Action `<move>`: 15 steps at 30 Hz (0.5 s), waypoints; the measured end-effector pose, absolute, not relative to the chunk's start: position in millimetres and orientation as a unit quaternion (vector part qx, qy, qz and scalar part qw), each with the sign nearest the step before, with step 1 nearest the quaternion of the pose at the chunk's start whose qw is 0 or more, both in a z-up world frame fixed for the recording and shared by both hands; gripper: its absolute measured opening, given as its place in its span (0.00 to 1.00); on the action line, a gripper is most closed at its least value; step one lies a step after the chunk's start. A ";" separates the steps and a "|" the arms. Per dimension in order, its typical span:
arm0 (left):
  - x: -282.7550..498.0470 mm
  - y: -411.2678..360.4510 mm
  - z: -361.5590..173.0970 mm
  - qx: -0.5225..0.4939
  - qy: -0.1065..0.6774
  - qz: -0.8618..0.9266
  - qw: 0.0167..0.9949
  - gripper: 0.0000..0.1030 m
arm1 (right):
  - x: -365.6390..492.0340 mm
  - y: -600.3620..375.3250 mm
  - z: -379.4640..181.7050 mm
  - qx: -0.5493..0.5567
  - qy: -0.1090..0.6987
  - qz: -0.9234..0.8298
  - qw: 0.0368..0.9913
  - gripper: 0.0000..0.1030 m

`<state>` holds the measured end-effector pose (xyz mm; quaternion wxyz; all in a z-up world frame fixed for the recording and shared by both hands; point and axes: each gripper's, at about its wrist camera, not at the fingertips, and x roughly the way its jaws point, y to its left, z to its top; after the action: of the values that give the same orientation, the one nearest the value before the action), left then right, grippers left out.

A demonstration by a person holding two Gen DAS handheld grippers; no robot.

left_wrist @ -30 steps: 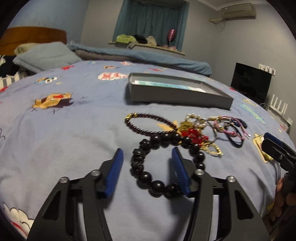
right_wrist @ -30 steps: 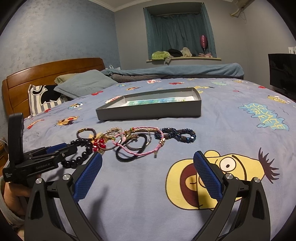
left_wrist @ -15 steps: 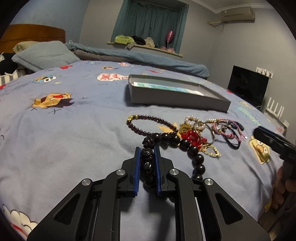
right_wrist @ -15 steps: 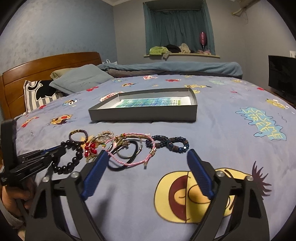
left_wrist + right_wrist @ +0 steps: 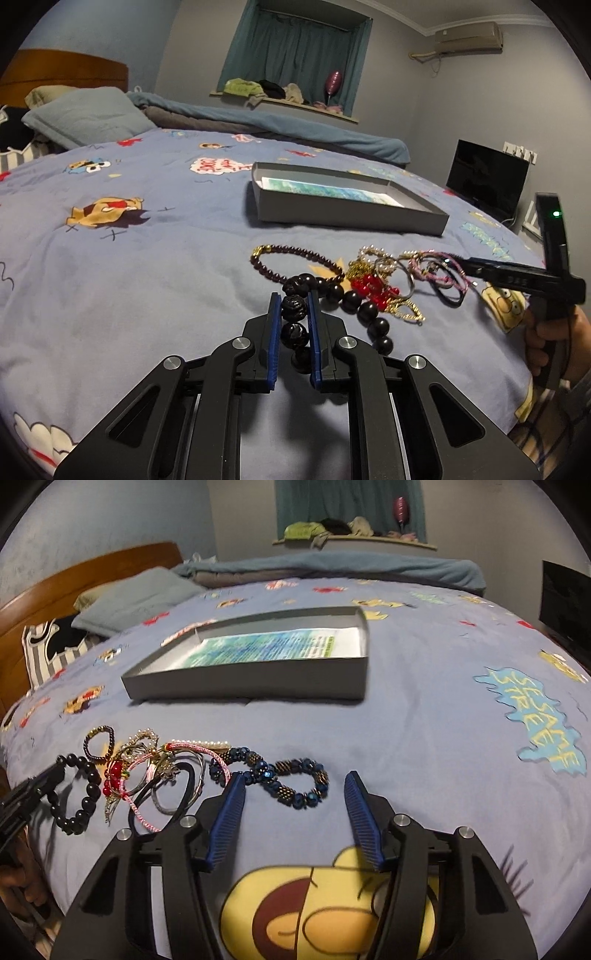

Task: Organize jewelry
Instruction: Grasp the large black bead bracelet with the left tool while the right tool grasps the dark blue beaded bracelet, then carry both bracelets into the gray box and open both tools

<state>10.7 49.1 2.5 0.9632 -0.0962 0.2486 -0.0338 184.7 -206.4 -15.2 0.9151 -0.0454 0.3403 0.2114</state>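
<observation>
While our left tool (image 5: 291, 314) pinches the black bead bracelet (image 5: 364, 312) on the bed (image 5: 147, 295), our right tool (image 5: 293, 812), jaws just closing, stands spread before the blue bracelet (image 5: 280, 779). Bare bedspread separates the jewelry from the grey tray (image 5: 251, 681).

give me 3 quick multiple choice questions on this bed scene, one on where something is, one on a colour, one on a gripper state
1. Where is the grey box relative to the jewelry pile?
A. beyond it, farther up the bed
B. under it
C. on the pillow

2. What colour is the beaded bracelet in front of the right hand-held gripper?
A. white
B. dark blue
C. orange

3. What is the left hand-held gripper doing?
A. open over bare sheet
B. shut on the black bead bracelet
C. holding the box

Answers:
1 A, the box lies past the pile, toward the window.
2 B, its beads are dark blue with some bronze ones.
3 B, black beads sit pinched between its blue pads.
</observation>
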 end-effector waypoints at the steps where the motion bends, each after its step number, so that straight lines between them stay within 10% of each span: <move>1: 11.3 48.0 5.4 -0.092 0.247 -0.035 0.964 0.14 | 186.4 -204.5 -14.5 -0.051 0.342 0.216 0.913 0.41; 3: 12.0 47.4 10.1 -0.084 0.243 -0.036 0.966 0.14 | 188.1 -204.9 -13.4 -0.050 0.342 0.220 0.912 0.16; 15: 23.1 47.0 66.4 -0.071 0.229 -0.056 0.969 0.14 | 174.2 -223.0 11.3 0.006 0.260 0.245 0.934 0.13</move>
<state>23.1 47.0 66.4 0.9692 -0.0715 0.2289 -0.0558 174.2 -223.0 11.3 0.9340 0.0057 0.2603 0.2448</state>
